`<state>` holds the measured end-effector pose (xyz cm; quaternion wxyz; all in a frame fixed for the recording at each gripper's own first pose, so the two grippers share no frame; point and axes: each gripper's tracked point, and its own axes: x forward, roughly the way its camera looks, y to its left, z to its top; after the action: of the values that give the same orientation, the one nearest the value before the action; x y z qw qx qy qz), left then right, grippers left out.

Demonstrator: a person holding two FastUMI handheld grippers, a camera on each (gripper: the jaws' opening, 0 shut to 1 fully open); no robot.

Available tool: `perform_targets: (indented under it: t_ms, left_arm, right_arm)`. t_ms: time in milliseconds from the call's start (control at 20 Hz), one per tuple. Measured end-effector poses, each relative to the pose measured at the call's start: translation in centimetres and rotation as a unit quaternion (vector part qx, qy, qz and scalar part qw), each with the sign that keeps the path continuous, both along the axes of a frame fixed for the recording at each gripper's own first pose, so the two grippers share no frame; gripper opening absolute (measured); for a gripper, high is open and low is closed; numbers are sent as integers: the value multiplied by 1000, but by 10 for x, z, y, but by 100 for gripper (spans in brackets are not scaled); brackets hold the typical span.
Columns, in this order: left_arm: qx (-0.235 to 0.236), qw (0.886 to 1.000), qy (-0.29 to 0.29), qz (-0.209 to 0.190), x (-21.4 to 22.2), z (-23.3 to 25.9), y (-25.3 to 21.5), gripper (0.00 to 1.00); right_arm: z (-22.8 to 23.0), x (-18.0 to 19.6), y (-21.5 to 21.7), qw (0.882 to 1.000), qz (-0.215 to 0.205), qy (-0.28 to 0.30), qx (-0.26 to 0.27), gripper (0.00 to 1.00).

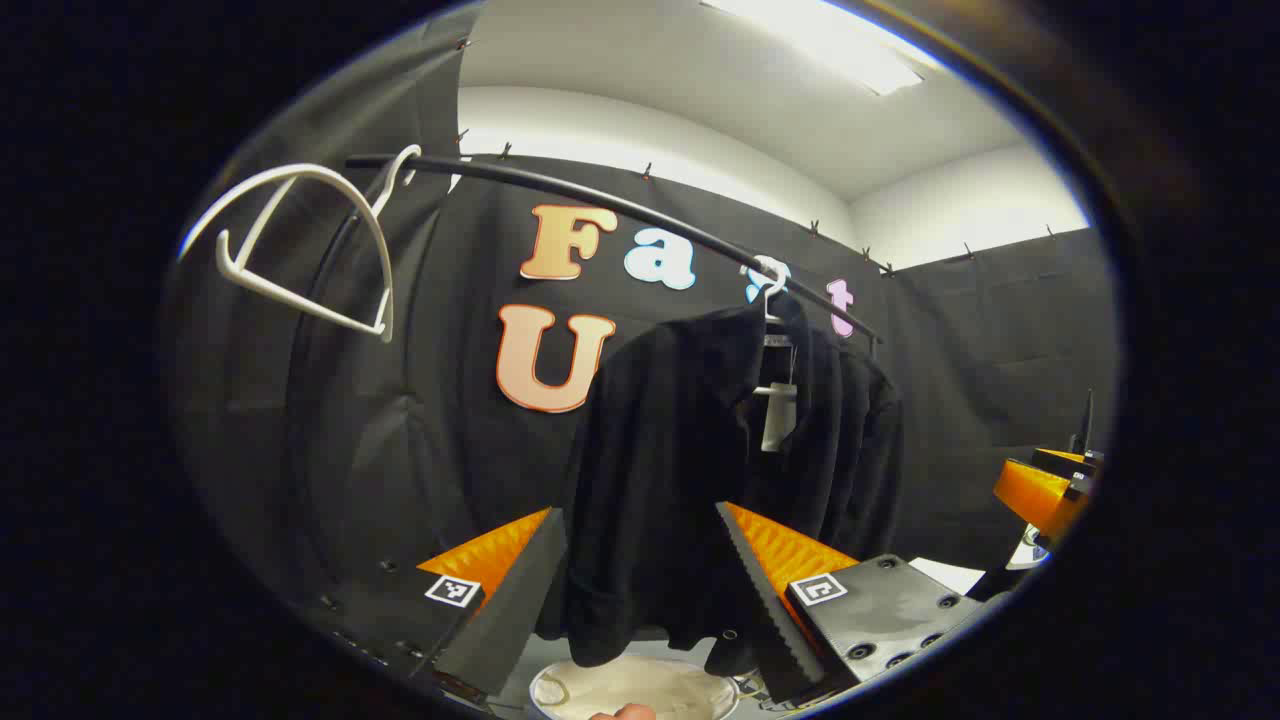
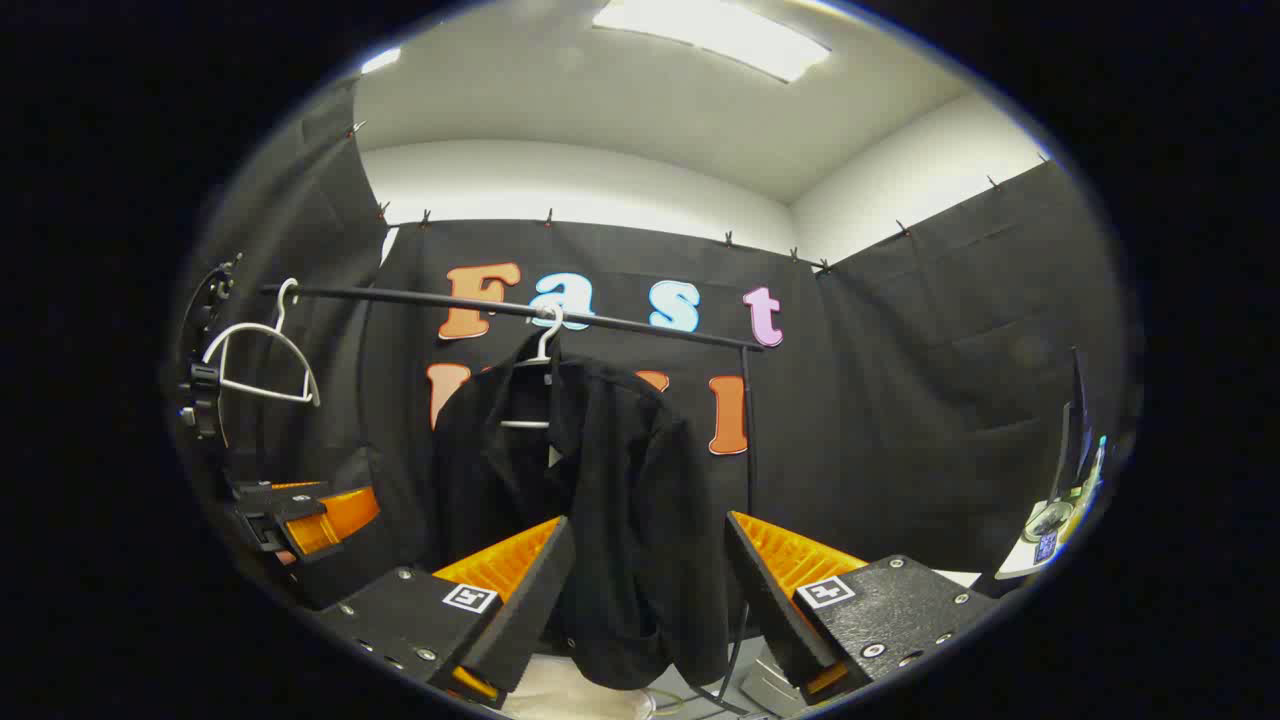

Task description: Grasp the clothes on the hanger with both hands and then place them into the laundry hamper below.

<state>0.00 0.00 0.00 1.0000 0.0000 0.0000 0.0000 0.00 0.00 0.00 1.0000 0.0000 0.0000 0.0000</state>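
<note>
Hangers, two: one (image 2: 262, 352) bare; one (image 2: 541, 372) under black jacket (image 2: 620, 520).

Bright ceiling light panel (image 1: 830, 40) w/ glare, dim booth below, strong fisheye bending, edges maybe blurred

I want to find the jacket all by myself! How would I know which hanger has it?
Look for the long black rail across the black cloth wall. Two white hangers hook on it: the bare hanger hangs near one end, and the other hanger sits further along. That one wears the black jacket.
</note>
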Motion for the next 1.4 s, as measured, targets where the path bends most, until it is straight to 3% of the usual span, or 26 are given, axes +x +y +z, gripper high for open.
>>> perform_targets:
  t_ms: [50, 350, 600, 800, 850, 900, 1000, 1100, 1200, 1400]
  left_arm:
    - [-3, 1000, -1, 4, 1, 0, 3, 96]
    - [17, 999, -7, 36, -3, 2, 23, 93]
    - [21, 999, -11, 46, 4, 4, 19, 96]
    - [13, 999, -27, 39, 14, 14, 16, 96]
    - [14, 999, -24, 41, 16, 15, 17, 96]
    - [14, 999, -22, 34, 18, 14, 12, 96]
    - [21, 999, -25, 26, 21, 15, 7, 100]
    - [32, 999, -27, 26, 21, 16, 5, 93]
    - [30, 999, -24, 16, 22, 14, -7, 96]
    - [23, 1000, -16, 0, 18, 11, -23, 93]
  right_arm:
    - [1, 1, -3, 1000, -3, -5, -2, 93]
    - [-10, 12, 1, 1000, 17, 8, 18, 93]
    - [-16, 27, -8, 1000, 14, 0, -21, 93]
    - [-14, 33, -2, 1000, 30, 5, -3, 93]
    - [-16, 33, 2, 999, 38, 6, 2, 98]
    - [-17, 35, 0, 999, 32, 7, 6, 93]
    - [-16, 35, -4, 999, 31, 8, 20, 93]
    - [-15, 35, -6, 999, 29, 6, 22, 93]
    - [-15, 34, -11, 999, 26, 8, 23, 93]
    - [-4, 25, -11, 999, 29, -5, 28, 93]
